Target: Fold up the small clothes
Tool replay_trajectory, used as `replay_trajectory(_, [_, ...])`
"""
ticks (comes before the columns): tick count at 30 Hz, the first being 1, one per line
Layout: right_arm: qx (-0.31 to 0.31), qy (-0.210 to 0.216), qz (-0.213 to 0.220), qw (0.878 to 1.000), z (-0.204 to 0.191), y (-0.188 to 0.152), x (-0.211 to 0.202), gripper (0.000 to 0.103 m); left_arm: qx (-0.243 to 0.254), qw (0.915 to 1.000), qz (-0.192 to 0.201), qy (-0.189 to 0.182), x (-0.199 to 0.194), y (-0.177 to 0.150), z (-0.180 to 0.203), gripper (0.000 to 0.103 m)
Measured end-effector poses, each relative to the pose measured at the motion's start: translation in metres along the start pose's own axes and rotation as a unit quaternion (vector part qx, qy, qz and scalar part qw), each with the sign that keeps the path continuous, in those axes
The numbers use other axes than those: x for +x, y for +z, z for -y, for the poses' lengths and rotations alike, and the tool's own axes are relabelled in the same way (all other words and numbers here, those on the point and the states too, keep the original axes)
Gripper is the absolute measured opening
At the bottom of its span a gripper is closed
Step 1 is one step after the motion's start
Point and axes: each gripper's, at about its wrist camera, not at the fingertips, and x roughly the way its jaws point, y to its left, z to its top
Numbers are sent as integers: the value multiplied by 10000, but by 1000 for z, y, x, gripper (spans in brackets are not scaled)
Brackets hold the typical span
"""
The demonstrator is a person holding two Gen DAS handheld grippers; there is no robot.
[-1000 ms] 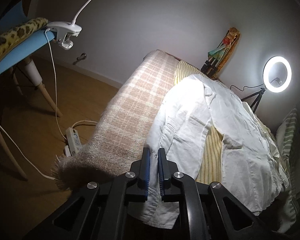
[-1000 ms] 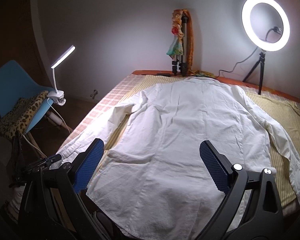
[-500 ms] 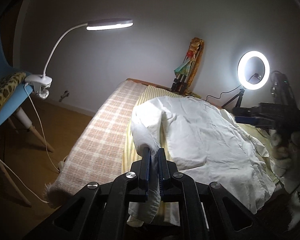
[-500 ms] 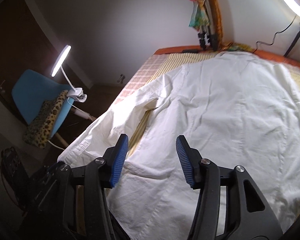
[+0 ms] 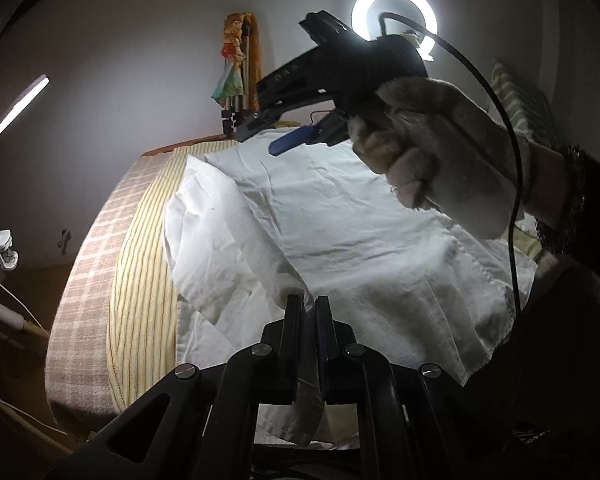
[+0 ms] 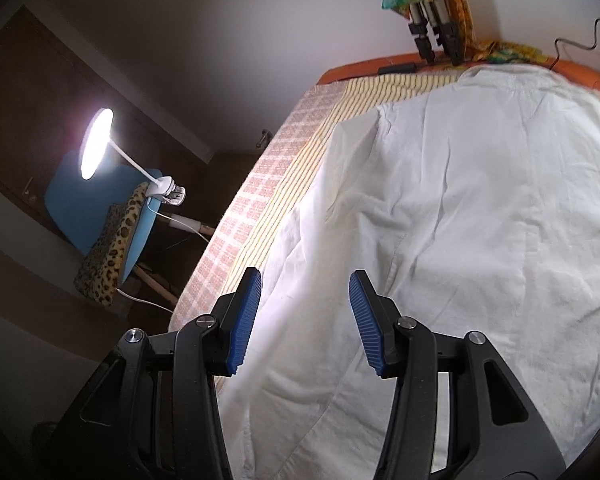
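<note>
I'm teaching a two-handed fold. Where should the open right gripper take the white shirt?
Grip the folded sleeve ridge of the white shirt lying between the right gripper fingers, coming from above; that raised edge is pinchable, the flat back panel is not.

The shirt [image 6: 460, 220] is white woven cloth, matt and creased, with a coarser look where it is pinched between the fingers of the left gripper [image 5: 308, 320]. Both grippers are matt black plastic with bright metal screws; the right gripper [image 6: 304, 320] has ribbed blue pads [image 6: 244, 320], rubbery in look. Left of the fingers lies a yellow striped sheet [image 5: 140, 280] of thin cloth, and beyond it a fuzzy checked blanket [image 5: 88, 292].
</note>
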Motion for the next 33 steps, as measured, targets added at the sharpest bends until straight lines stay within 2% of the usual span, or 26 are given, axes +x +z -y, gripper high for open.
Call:
replay_trajectory(2, [101, 212, -168, 9996, 5, 2, 12, 50, 9, 10000, -82, -5, 4, -1, 3, 4])
replay_trajectory(4, [57, 148, -315, 9994, 5, 0, 25, 50, 42, 9999, -167, -10, 7, -1, 3, 7])
replay_trajectory(5, [-11, 43, -386, 9992, 4, -3, 31, 50, 77, 9998, -203, 19, 7, -2, 4, 8])
replay_trajectory(7, [-197, -219, -551, 9980, 1, -9, 44, 49, 128, 9995, -274, 23, 3, -6, 8, 30])
replay_trajectory(10, [-542, -630, -814, 9932, -5, -23, 57, 42, 79, 9994, -310, -100, -10, -14, 11, 33])
replay_trajectory(12, [-693, -836, -909, 9899, -9, -33, 58, 42, -38, 9994, -324, -94, -22, -23, 4, 33])
replay_trajectory(14, [-736, -890, -925, 9890, -10, -42, 52, 42, -284, 9989, -376, 25, -29, -30, -9, 33])
replay_trajectory(17, [-710, -836, -886, 9900, -18, -59, 35, 42, -972, 9941, -476, -7, -23, -37, -42, 30])
replay_trajectory(19, [-627, -660, -918, 9916, -26, -74, 21, 42, -1490, 9870, -559, -231, -10, -39, -62, 30])
replay_trajectory(22, [-635, -536, -1012, 9914, -41, -100, 8, 42, -1948, 9757, -774, -639, 11, -44, -71, 30])
replay_trajectory(27, [-830, -783, -1263, 9854, -54, -140, -3, 42, -1816, 9744, -1146, -662, 35, -52, -52, 31])
replay_trajectory(30, [-923, -880, -1362, 9824, -58, -155, -2, 42, -1815, 9746, -1147, -638, 35, -56, -47, 30])
replay_trajectory(32, [-1083, -1044, -1381, 9789, -62, -163, -2, 40, -1891, 9731, -1124, -684, 36, -57, -45, 17])
replay_trajectory(33, [-1159, -1130, -1377, 9772, -63, -166, 0, 37, -1928, 9724, -1120, -688, 38, -57, -44, 5])
